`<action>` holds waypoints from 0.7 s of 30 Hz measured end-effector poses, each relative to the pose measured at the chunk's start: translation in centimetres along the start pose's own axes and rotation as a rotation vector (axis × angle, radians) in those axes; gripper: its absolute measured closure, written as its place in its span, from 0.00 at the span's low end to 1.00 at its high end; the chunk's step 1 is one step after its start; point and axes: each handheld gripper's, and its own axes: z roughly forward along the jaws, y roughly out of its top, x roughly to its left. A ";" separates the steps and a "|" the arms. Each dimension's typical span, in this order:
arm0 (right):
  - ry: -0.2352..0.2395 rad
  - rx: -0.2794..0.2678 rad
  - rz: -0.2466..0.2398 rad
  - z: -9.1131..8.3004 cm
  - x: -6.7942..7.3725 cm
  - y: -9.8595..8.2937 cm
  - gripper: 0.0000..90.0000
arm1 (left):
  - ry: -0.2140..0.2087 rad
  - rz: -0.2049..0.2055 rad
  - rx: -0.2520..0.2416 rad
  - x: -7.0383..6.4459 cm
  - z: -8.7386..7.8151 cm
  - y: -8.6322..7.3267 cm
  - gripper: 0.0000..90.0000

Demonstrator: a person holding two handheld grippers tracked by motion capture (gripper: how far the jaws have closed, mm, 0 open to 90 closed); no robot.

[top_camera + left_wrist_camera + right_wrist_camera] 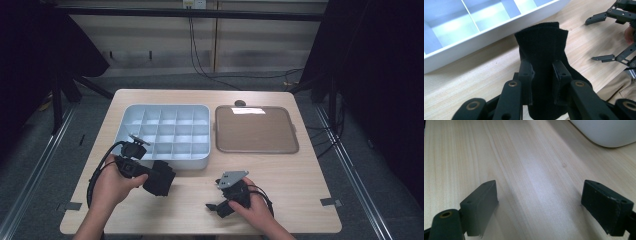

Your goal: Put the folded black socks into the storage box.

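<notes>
My left hand-held gripper [543, 72] clamps the black cloth [541, 47] just above the desk [290, 175] beside the divided tray [165, 131]; the right hand-held gripper [539, 205] gapes wide. The limp cloth could snag the tray's rim.

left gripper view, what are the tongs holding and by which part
The left tongs are shut on a folded black fabric piece, clamped across its near end; the rest sticks out forward. The right tongs are open, holding nothing.

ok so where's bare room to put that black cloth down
Bare table lies right of the right gripper, in front of the brown tray. Crowded between the left gripper, its black cloth and the white organizer.
</notes>
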 end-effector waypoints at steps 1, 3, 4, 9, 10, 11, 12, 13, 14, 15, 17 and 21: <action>0.000 0.002 0.004 0.0 0.0 0.0 0.15 | -0.001 0.001 0.004 0.1 -0.1 0.0 0.81; 0.000 0.002 0.005 0.0 0.1 0.0 0.15 | 0.000 -0.007 -0.001 0.1 -0.2 0.1 0.81; 0.000 0.002 0.004 -0.1 0.1 0.0 0.15 | 0.003 0.003 0.009 0.2 -0.3 0.2 0.81; -0.001 0.001 0.001 -0.1 0.1 -0.1 0.15 | 0.009 -0.002 0.007 0.4 -0.7 0.4 0.81; -0.001 0.002 0.002 -0.1 0.1 -0.1 0.15 | 0.011 0.001 0.006 0.4 -0.8 0.5 0.81; 0.000 0.002 0.002 -0.1 0.1 -0.1 0.15 | 0.013 -0.002 0.005 0.4 -0.9 0.5 0.81; -0.001 0.002 0.002 -0.1 0.1 -0.1 0.15 | 0.012 -0.002 0.003 0.5 -1.0 0.6 0.81; -0.001 0.002 0.002 -0.1 0.1 -0.1 0.15 | 0.013 -0.001 0.004 0.5 -1.1 0.7 0.81; -0.001 0.002 0.002 -0.1 0.1 -0.1 0.15 | 0.016 0.002 0.005 0.6 -1.3 0.7 0.81; 0.000 0.002 0.002 -0.1 0.1 -0.1 0.15 | 0.018 0.000 0.004 0.7 -1.3 0.8 0.81; 0.000 0.002 0.002 -0.1 0.1 -0.1 0.15 | 0.020 0.000 0.003 0.8 -1.5 0.9 0.81; -0.001 0.001 0.002 -0.1 0.1 -0.1 0.15 | 0.029 0.001 0.006 0.9 -2.0 1.2 0.81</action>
